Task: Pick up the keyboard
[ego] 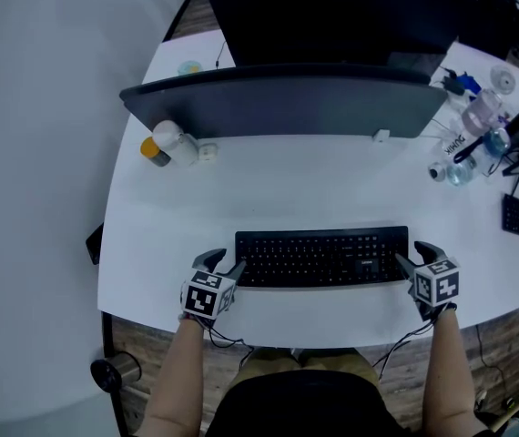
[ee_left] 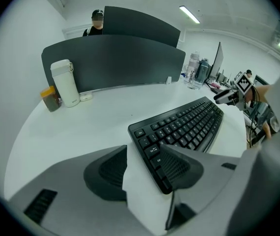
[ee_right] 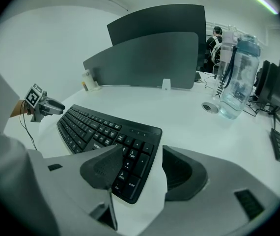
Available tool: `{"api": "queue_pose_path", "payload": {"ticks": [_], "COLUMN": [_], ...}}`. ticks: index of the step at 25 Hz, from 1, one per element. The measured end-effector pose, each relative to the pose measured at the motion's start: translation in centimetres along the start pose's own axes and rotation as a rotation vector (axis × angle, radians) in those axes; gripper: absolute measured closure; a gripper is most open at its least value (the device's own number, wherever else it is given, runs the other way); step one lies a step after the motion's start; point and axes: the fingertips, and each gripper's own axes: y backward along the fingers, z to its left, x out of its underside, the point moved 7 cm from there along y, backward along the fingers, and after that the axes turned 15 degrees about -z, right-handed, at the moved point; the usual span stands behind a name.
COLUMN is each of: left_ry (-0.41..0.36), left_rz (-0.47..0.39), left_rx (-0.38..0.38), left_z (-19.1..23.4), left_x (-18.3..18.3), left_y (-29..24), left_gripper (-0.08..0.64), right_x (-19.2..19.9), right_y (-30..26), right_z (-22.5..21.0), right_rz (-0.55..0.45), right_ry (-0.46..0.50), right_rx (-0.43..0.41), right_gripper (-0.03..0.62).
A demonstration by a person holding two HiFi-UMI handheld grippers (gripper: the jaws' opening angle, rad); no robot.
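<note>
White curved surface (ego: 332, 198) backed by a dark partition (ego: 287, 103). Black keyboard (ego: 321, 256) lying flat near the front edge, long side parallel to it.

Arm pose, head view: bare left forearm (ego: 182, 371) reaching to the keyboard's left end, bare right forearm (ego: 451, 371) to its right end. Left tool (ego: 223, 264) and right tool (ego: 416, 255) pitched downward and turned inward toward the keyboard.

Left gripper view only: white bottle (ee_left: 65, 82) and amber container (ee_left: 50, 98) behind and left of the keyboard, plus a person (ee_left: 97, 22) beyond the partition. Right gripper view only: clear bottles (ee_right: 238, 75) behind and right of the keyboard.

Left tool: jaws wide apart, straddling the keyboard's left near corner, one jaw over the keys, the other over bare surface beside the keyboard. Not clamped; contact with the keys not determinable.

Right tool: jaws wide apart, straddling the keyboard's right near corner in the same manner. Not clamped.
</note>
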Motion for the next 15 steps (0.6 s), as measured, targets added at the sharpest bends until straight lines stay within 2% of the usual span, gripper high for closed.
{"api": "queue_pose_path", "payload": {"ticks": [7,15], "left_ry": [0.027,0.114], "left_rz": [0.026,0.065], "left_rx": [0.029,0.115], "left_z": [0.5,0.3], "left_x": [0.1,0.4], "left_y": [-0.4,-1.5], "left_gripper": [0.341,0.319], "right_x": [1.0,1.3], "right_y": [-0.8,-1.4], "right_z": [-0.7,-1.1], "right_rz": [0.048,0.074], "right_ry": [-0.033,-0.099], "right_rx": [-0.012,-0.045], "right_gripper": [0.361,0.360]}}
